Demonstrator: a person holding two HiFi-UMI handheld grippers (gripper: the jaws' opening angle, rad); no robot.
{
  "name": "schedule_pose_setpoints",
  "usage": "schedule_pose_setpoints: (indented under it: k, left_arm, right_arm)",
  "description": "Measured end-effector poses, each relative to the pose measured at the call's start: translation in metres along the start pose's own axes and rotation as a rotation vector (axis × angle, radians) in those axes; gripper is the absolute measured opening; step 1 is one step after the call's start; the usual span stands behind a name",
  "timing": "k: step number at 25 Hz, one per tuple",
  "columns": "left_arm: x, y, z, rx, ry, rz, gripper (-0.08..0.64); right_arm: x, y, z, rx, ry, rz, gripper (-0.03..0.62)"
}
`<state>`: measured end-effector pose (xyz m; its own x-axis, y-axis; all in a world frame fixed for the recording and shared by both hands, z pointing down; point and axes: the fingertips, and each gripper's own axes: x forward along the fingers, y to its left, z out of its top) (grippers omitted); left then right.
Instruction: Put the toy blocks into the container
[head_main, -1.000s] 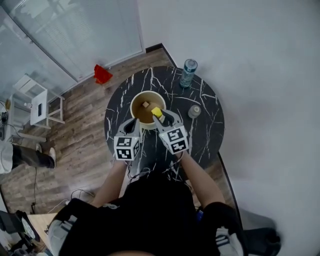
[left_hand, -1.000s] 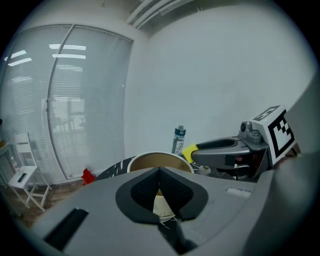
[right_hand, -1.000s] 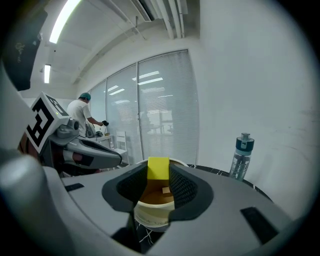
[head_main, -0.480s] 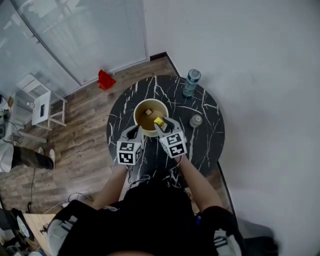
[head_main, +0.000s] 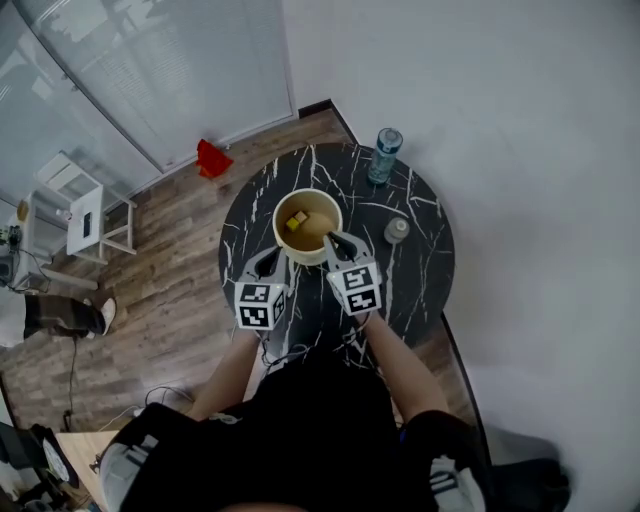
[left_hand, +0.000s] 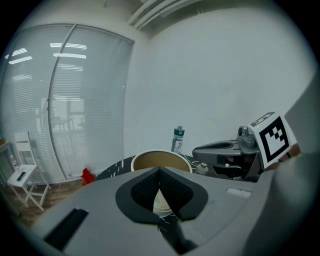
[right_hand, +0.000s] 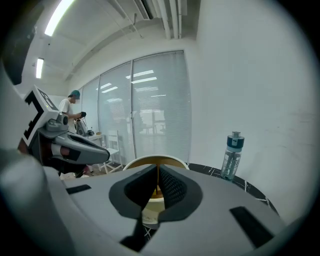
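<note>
I've got both tongs low over the near side of the black marbled table (head_main: 412, 285); the left gripper (head_main: 273, 254) has its jaws pressed together with nothing in them, and its own view confirms it, the dark pads (left_hand: 172, 189) meeting at the tip with only the container's wall showing past them; the right gripper (head_main: 334, 240) is closing, its jaws all but met and nothing between them, its tip just at the near rim of the container (head_main: 330, 243); from the right gripper view the pads (right_hand: 170, 189) stand together in front of the cream bowl; the container is a round cream bowl with a brown inside, sitting near the middle of the table; a yellow block (head_main: 296, 222) lies inside it on the left part of the floor, with a paler block that I can barely make out touching it on the far side; a water bottle (head_main: 384, 156) stands upright at the far edge of the table, well apart from the bowl; a small round grey object (head_main: 397, 230) sits to the right of the bowl; both marker cubes face up at me
</note>
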<state>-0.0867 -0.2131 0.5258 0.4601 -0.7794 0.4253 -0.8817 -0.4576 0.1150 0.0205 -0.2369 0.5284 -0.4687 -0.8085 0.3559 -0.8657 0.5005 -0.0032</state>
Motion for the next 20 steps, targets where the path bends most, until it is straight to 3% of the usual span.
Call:
schedule_pose_setpoints:
  k: [7,12,20]
  left_arm:
    - [-0.027,0.000,0.008,-0.001,-0.052,-0.034,0.000]
    - [-0.038,-0.011,0.020,0.028,-0.088,-0.058,0.000]
    - [-0.067,-0.053,0.040,0.050,-0.160,-0.001,0.000]
  right_arm:
    - [-0.032,0.009,0.023,0.010,-0.090,-0.101,-0.003]
    - [-0.053,0.022,0.043,-0.033,-0.134,-0.122,-0.003]
    - [-0.109,0.016,0.069,-0.059,-0.218,-0.116,-0.003]
